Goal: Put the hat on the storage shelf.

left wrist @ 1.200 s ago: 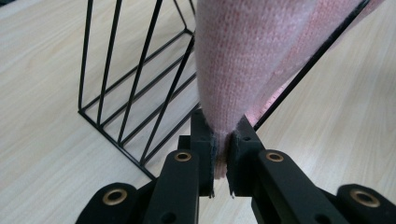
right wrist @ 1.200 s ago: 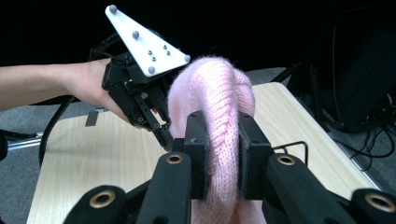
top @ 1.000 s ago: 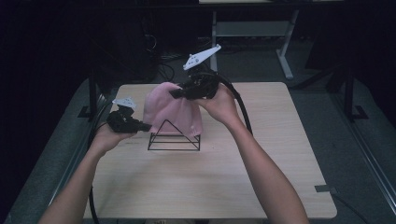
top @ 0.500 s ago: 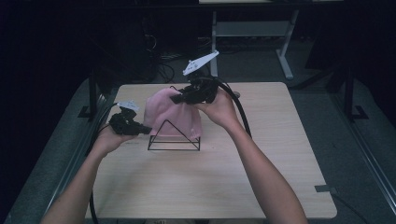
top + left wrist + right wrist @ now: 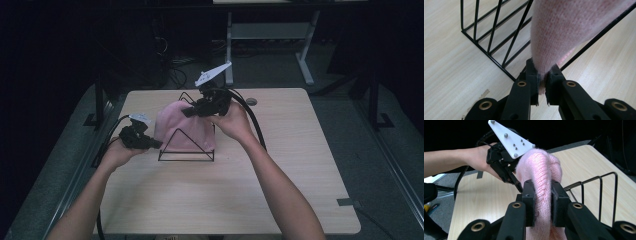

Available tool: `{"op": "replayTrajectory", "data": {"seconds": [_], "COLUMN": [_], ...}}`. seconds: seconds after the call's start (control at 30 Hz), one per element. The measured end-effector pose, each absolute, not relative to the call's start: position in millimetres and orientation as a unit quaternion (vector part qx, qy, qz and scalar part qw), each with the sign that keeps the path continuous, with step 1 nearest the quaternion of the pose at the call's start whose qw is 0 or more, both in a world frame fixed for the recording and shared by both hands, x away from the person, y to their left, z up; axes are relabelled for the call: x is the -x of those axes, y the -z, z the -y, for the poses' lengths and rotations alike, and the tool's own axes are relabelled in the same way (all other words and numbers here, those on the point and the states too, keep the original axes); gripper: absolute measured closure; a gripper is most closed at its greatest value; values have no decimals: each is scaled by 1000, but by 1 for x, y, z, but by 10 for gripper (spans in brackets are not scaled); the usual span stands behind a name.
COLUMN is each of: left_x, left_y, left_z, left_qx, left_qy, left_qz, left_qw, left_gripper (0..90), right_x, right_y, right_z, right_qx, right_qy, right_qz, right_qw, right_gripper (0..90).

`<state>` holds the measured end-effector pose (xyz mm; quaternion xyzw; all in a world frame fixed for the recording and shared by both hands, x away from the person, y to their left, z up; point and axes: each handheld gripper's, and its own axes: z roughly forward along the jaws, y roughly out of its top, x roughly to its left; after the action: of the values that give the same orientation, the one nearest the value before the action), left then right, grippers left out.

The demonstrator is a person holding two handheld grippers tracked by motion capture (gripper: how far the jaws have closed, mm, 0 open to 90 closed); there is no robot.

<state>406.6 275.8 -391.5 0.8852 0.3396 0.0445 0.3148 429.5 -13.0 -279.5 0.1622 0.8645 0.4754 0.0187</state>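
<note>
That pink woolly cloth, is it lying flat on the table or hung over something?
Hung. The pink cloth is draped over a black wire rack, with both tongs pinching it: left and right.

High view looks down and forward over the table [image 5: 280, 200] from the person's side. Both gripper views sit close behind their jaws — each right up against the pink knit [image 5: 574, 30] and wire rack [image 5: 599, 192], shared with the high view.

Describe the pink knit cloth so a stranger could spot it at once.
Start at the light wooden table; near its far middle stands a black wire rack. Draped over it, pinched by both claws, is the pink knit cloth, the one soft, coloured thing there.
</note>
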Motion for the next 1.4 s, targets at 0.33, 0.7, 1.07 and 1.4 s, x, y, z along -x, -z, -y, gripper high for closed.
{"op": "replayTrajectory", "data": {"seconds": [0.33, 0.7, 1.07, 1.4], "left_x": [-408, -408, -410, -411], "left_y": [402, 417, 425, 429], "left_z": [-273, -275, -274, -273], "left_qx": [-897, -895, -897, -901], "left_qy": [-42, -38, -35, -29], "left_qz": [-334, -345, -352, -352], "left_qw": [287, 281, 267, 252], "left_gripper": [824, 822, 817, 814], "right_x": [-429, -430, -428, -427], "right_y": [292, 305, 313, 313], "right_z": [11, 8, 10, 15], "right_qx": [-165, -160, -169, -161], "right_qy": [-467, -452, -448, -457], "right_qz": [-869, -877, -878, -875], "right_qw": [8, -1, -12, -18], "right_gripper": [755, 736, 663, 666]}}
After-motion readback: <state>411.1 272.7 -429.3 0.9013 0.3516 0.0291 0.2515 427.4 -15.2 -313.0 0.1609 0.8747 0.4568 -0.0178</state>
